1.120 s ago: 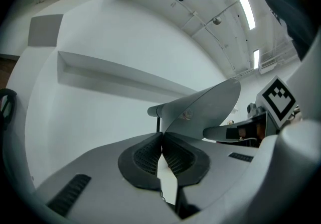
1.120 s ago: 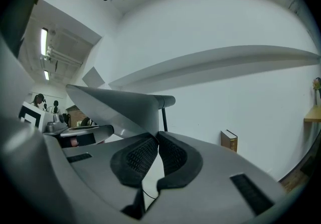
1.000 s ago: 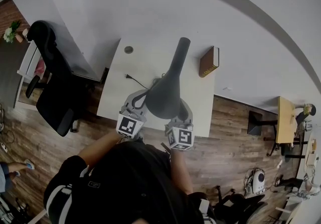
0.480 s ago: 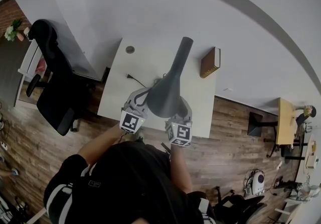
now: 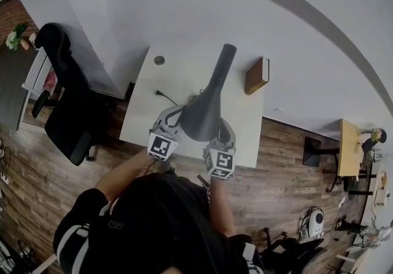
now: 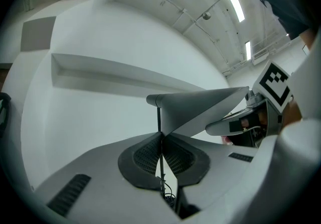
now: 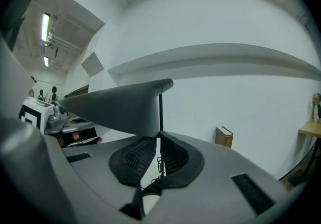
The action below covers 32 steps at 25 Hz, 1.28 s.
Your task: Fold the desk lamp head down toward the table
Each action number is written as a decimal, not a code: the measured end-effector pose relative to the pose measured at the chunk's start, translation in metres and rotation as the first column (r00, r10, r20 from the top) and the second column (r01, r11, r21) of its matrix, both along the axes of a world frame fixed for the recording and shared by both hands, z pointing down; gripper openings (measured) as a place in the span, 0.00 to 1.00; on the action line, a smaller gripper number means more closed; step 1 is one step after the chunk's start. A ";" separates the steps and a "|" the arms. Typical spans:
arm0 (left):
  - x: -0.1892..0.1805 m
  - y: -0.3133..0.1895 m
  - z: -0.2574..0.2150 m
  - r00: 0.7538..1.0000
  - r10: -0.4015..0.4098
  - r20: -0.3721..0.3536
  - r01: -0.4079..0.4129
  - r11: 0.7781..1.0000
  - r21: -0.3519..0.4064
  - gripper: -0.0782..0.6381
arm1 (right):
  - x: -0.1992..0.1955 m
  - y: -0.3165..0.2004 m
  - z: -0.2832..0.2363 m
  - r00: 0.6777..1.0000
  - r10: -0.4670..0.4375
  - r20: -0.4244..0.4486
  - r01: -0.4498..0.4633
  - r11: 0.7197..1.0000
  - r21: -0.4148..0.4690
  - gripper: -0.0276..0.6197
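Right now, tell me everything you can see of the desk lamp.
The desk lamp has a matte dark grey cone head, roughly level, narrow end toward the wall, atop a thin black stem. It stands on the white table, its cord lying to the left. The left gripper and right gripper flank the wide end; contact is unclear. The right jaws have just been opening, nothing between them.

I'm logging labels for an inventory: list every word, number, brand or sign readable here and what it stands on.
No text here can be read.
Brown hardcover book: print, if any, too small to read.
White marker cubes: black square patterns only, no letters.
Grey cone-shaped desk lamp: no print visible.
Small patch on the person's black top: too blurred to read.
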State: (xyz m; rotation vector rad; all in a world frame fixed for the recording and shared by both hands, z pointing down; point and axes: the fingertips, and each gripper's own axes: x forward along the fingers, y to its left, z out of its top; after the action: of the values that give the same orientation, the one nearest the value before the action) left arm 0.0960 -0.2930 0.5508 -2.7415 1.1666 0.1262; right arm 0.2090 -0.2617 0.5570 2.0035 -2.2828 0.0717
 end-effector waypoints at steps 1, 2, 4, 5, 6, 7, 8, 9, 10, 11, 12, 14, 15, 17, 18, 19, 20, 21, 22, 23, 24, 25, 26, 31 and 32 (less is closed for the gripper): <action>0.000 0.000 0.000 1.000 -0.001 -0.005 0.001 1.000 -0.003 0.15 | -0.002 0.003 0.001 1.000 -0.011 -0.015 0.011 1.000 -0.013 0.11; 0.000 -0.001 0.000 1.000 -0.002 -0.007 0.002 1.000 -0.003 0.15 | -0.004 0.007 0.003 0.999 -0.023 -0.035 0.022 0.999 -0.026 0.15; 0.000 -0.001 0.000 1.000 -0.003 -0.003 0.003 1.000 -0.001 0.15 | -0.007 0.017 0.006 0.995 -0.040 -0.087 0.036 0.998 -0.048 0.22; 0.001 -0.001 0.001 1.000 -0.003 0.000 0.003 1.000 -0.001 0.15 | -0.007 0.024 0.006 0.992 -0.044 -0.117 0.038 0.998 -0.055 0.22; 0.001 -0.001 0.003 1.000 -0.002 0.003 0.002 1.000 -0.003 0.15 | -0.008 0.030 0.007 0.988 -0.045 -0.148 0.036 0.998 -0.060 0.22; 0.001 -0.002 0.005 1.000 -0.001 0.005 0.001 1.000 -0.006 0.15 | -0.008 0.037 0.008 0.983 -0.044 -0.177 0.033 0.997 -0.065 0.22; 0.001 -0.002 0.006 1.000 -0.001 0.006 0.001 1.000 -0.010 0.15 | -0.009 0.043 0.007 0.978 -0.043 -0.205 0.030 0.997 -0.068 0.23; 0.001 -0.002 0.008 1.000 0.000 0.008 0.000 1.000 -0.010 0.15 | -0.010 0.049 0.006 0.971 -0.041 -0.234 0.026 0.997 -0.068 0.23; 0.000 -0.002 0.009 1.000 0.002 0.011 -0.002 1.000 -0.008 0.15 | -0.010 0.054 0.004 0.964 -0.039 -0.265 0.023 0.998 -0.063 0.24; 0.000 -0.002 0.009 1.000 0.003 0.013 -0.003 1.000 -0.005 0.15 | -0.011 0.058 0.001 0.954 -0.038 -0.299 0.023 0.998 -0.054 0.24; 0.000 -0.002 0.009 1.000 0.004 0.013 -0.004 1.000 -0.003 0.15 | -0.012 0.060 -0.003 0.941 -0.037 -0.337 0.025 0.999 -0.040 0.25; 0.000 -0.003 0.008 1.000 0.003 0.013 -0.003 1.000 -0.004 0.15 | -0.017 0.062 -0.011 0.904 -0.037 -0.426 0.032 0.999 -0.020 0.26; 0.000 -0.003 0.009 1.000 0.002 0.014 -0.002 1.000 -0.006 0.15 | -0.019 0.063 -0.014 0.882 -0.038 -0.469 0.035 0.999 -0.016 0.26; 0.001 -0.004 0.010 1.000 0.000 0.013 0.000 1.000 -0.011 0.15 | -0.025 0.063 -0.020 0.845 -0.037 -0.533 0.038 0.999 -0.010 0.26; 0.001 -0.005 0.010 1.000 -0.001 0.013 0.001 1.000 -0.012 0.15 | -0.028 0.062 -0.023 0.830 -0.038 -0.557 0.042 0.999 -0.005 0.26; 0.001 -0.005 0.011 1.000 -0.003 0.014 0.003 1.000 -0.012 0.15 | -0.031 0.061 -0.025 0.813 -0.040 -0.580 0.049 0.999 0.000 0.26; 0.001 -0.005 0.011 1.000 -0.004 0.015 0.004 1.000 -0.011 0.15 | -0.034 0.060 -0.026 0.797 -0.043 -0.603 0.056 0.998 0.004 0.26; 0.001 -0.005 0.011 1.000 -0.004 0.016 0.004 1.000 -0.011 0.15 | -0.036 0.059 -0.027 0.781 -0.046 -0.623 0.063 0.998 0.006 0.26; 0.002 -0.005 0.011 1.000 -0.003 0.017 0.003 1.000 -0.012 0.15 | -0.038 0.058 -0.026 0.768 -0.049 -0.639 0.069 0.998 0.007 0.25; 0.002 -0.005 0.011 1.000 -0.002 0.019 0.002 1.000 -0.013 0.15 | -0.039 0.057 -0.026 0.758 -0.052 -0.650 0.074 0.997 0.006 0.24; 0.002 -0.005 0.012 1.000 0.000 0.022 0.000 1.000 -0.013 0.15 | -0.041 0.057 -0.025 0.752 -0.054 -0.657 0.077 0.997 0.005 0.22; 0.002 -0.005 0.011 1.000 0.002 0.026 -0.001 1.000 -0.012 0.15 | -0.041 0.057 -0.025 0.747 -0.054 -0.663 0.077 0.997 0.006 0.20; 0.002 -0.005 0.011 0.999 0.004 0.032 -0.003 1.000 -0.008 0.15 | -0.042 0.057 -0.024 0.742 -0.050 -0.669 0.076 0.997 0.009 0.20; 0.001 -0.004 0.023 0.994 0.005 0.108 -0.001 0.999 -0.039 0.15 | -0.040 0.057 -0.023 0.717 -0.040 -0.696 0.069 0.998 0.014 0.18; 0.000 -0.002 0.032 0.991 0.010 0.136 -0.001 0.998 -0.066 0.15 | -0.040 0.057 -0.024 0.714 -0.041 -0.699 0.069 0.998 0.013 0.18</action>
State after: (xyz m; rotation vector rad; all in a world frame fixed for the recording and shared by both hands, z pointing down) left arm 0.0956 -0.2952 0.5829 -2.7593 1.1460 -0.0990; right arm 0.1691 -0.2049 0.5334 1.5707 -1.8279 -0.6362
